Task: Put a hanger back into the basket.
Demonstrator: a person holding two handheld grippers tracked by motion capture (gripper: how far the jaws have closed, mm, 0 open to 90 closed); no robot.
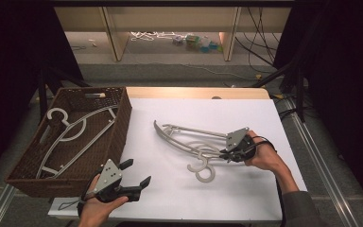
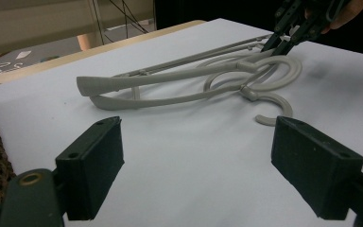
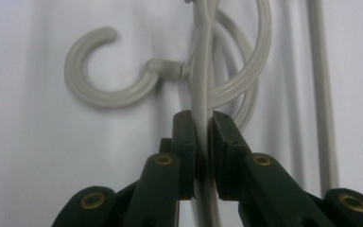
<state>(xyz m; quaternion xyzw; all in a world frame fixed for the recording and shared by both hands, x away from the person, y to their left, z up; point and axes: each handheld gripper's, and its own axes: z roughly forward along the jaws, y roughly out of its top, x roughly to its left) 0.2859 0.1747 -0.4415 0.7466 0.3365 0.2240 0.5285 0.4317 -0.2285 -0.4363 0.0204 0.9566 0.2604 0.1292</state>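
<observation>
Two grey plastic hangers [image 1: 184,137] lie overlapping on the white table [image 1: 246,118], right of centre, hooks toward the front. My right gripper [image 1: 223,154] comes in from the right and is shut on a thin arm of one hanger [image 3: 202,71], beside a round hook [image 3: 108,92]. The left gripper view has the same hangers [image 2: 170,78] ahead, with the right gripper [image 2: 276,45] clamped at their far end. My left gripper [image 1: 138,171] rests near the table's front left edge, open, with nothing between its jaws [image 2: 196,165].
A brown wicker basket [image 1: 118,137] stands at the table's left side with more grey hangers [image 1: 75,132] lying inside. Beyond the table are a grey floor, wooden furniture legs and loose cables.
</observation>
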